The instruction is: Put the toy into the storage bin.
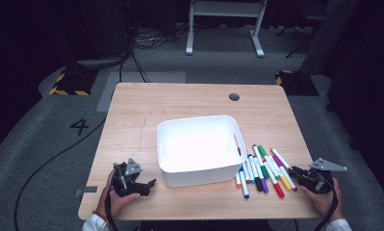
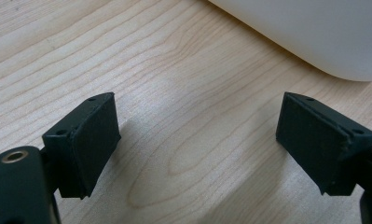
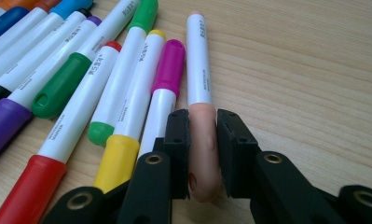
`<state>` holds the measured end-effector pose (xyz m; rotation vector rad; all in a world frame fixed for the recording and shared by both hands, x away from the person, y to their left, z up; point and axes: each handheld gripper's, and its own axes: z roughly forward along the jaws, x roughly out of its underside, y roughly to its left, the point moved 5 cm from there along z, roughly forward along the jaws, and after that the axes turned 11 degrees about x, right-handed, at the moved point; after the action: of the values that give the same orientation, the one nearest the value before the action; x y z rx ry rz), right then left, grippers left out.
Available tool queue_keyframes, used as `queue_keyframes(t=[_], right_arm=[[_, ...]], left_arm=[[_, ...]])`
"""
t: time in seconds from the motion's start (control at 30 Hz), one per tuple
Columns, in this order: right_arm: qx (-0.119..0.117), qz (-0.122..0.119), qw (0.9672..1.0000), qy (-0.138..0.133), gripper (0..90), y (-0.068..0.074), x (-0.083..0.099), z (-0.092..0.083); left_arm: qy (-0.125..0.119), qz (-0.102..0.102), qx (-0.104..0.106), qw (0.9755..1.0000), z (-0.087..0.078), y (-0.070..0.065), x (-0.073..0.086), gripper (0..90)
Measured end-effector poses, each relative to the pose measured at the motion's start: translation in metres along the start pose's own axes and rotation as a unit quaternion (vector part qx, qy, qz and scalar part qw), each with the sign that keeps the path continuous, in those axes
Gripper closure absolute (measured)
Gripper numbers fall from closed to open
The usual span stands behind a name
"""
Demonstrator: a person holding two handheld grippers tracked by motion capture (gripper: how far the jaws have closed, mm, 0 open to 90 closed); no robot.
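Observation:
A row of several colored markers point(image 1: 259, 169) lies on the wooden table point(image 1: 180, 101), just right of a white bin point(image 1: 198, 176). My right gripper point(image 1: 296, 173) is at the right end of that row. In the right gripper view its jaws point(image 3: 203, 128) are shut on the peach cap of the outermost white marker point(image 3: 198, 65), which lies flat on the wood beside a magenta-capped marker point(image 3: 168, 70). My left gripper point(image 1: 149, 185) rests low near the bin's front left corner. It is open point(image 2: 197, 140), with bare wood between its pads point(image 2: 97, 135).
The bin's curved wall point(image 2: 314, 32) stands close ahead of the left gripper. A dark round grommet point(image 1: 234, 96) sits near the table's far edge. Cables and a white frame point(image 1: 225, 24) are on the floor beyond. The table's front edge runs just under both hands.

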<state>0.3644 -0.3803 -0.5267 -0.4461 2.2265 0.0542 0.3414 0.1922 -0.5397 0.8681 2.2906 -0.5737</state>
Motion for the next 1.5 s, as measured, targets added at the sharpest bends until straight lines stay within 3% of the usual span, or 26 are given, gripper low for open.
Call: queue_keyframes(t=[0.33, 0.6, 0.87, 1.0, 1.1, 1.2, 1.3, 1.33, 1.37, 1.4, 1.47, 1.5], right_arm=[[-0.003, 0.018, 0.9996, -0.020, 75.0, -0.009, -0.010, 0.001], [-0.017, 0.024, 0.9973, -0.067, 75.0, -0.010, -0.035, -0.017], [-0.039, 0.003, 0.9943, -0.099, 75.1, 0.001, -0.062, -0.033], [-0.060, -0.013, 0.9908, -0.121, 75.1, 0.006, -0.082, -0.042], [-0.077, -0.039, 0.9869, -0.137, 75.0, 0.017, -0.106, -0.050], [-0.088, -0.056, 0.9843, -0.142, 75.0, 0.024, -0.118, -0.052], [-0.115, -0.081, 0.9790, -0.147, 75.0, 0.042, -0.140, -0.055], [-0.115, -0.081, 0.9790, -0.147, 75.0, 0.042, -0.140, -0.055], [-0.127, -0.098, 0.9760, -0.147, 75.0, 0.054, -0.150, -0.054], [-0.127, -0.098, 0.9760, -0.147, 75.0, 0.054, -0.150, -0.054], [-0.143, -0.118, 0.9719, -0.145, 75.0, 0.070, -0.160, -0.051], [-0.143, -0.118, 0.9719, -0.145, 75.0, 0.070, -0.160, -0.051]], left_arm=[[-0.001, 0.002, -0.003, 1.0000, 0.000, 0.000, 0.000, 13.4], [-0.001, 0.002, -0.003, 1.0000, 0.000, 0.001, 0.000, 13.4], [-0.001, 0.002, -0.003, 1.0000, 0.000, 0.000, 0.000, 13.4], [-0.001, 0.002, -0.004, 1.0000, 0.000, 0.000, 0.000, 13.4], [-0.001, 0.002, -0.003, 1.0000, 0.000, 0.000, 0.000, 13.4], [-0.001, 0.002, -0.004, 1.0000, 0.000, 0.001, 0.000, 13.4], [-0.001, 0.002, -0.003, 1.0000, 0.000, 0.000, 0.000, 13.4], [-0.001, 0.002, -0.003, 1.0000, 0.000, 0.000, 0.000, 13.4], [-0.001, 0.002, -0.004, 1.0000, 0.000, 0.001, 0.000, 13.4], [-0.001, 0.002, -0.004, 1.0000, 0.000, 0.001, 0.000, 13.4], [-0.001, 0.002, -0.003, 1.0000, 0.000, 0.000, 0.000, 13.4], [-0.001, 0.002, -0.003, 1.0000, 0.000, 0.000, 0.000, 13.4]])
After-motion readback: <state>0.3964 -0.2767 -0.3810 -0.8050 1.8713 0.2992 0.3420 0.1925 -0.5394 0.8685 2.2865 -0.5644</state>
